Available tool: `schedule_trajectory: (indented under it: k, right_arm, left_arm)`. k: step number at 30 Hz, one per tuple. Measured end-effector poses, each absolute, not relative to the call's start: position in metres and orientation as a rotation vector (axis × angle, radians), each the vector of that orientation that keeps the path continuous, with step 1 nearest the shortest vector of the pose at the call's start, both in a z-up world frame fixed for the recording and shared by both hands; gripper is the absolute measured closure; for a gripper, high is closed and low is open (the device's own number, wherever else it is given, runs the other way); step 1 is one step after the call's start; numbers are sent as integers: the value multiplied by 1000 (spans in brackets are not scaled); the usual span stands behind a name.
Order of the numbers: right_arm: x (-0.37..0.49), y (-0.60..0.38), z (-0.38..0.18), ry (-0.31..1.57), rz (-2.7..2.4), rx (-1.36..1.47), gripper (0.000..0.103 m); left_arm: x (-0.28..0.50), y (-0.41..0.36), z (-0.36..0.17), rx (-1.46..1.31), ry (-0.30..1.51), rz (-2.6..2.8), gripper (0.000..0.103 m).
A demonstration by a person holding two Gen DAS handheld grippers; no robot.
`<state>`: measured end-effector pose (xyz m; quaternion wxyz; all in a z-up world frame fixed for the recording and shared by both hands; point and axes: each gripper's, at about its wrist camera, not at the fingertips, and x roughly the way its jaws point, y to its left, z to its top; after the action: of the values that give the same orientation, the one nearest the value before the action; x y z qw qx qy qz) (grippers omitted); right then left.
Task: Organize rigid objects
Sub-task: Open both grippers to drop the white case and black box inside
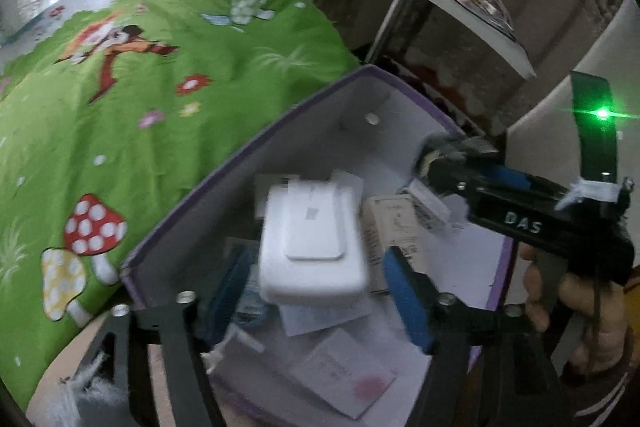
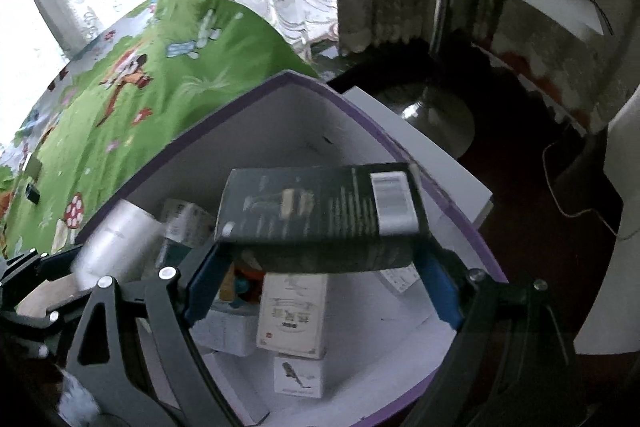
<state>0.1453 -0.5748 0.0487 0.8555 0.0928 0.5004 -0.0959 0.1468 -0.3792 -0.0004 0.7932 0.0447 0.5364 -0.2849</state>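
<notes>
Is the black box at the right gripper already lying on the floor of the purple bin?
No. In the right wrist view the black box spans the right gripper above the smaller boxes inside the purple bin.

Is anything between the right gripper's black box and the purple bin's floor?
Yes: white cartons lie directly under the black box in the purple bin; bare floor shows nearer its right wall.

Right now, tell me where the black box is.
In the right wrist view the black box sits between the right gripper fingers, above the purple-rimmed bin and the small white boxes inside.
</notes>
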Motion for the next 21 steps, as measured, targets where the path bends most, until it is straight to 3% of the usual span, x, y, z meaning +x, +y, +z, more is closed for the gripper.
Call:
schedule_trajectory:
  k: [2, 21]
  right_arm:
    - [145, -579, 46, 1057, -216, 200, 9]
    - [163, -544, 56, 1072, -179, 148, 9]
  left_arm:
    - [147, -384, -2, 101, 1159, -628, 22]
    - [175, -323, 14, -12, 1117, -543, 22]
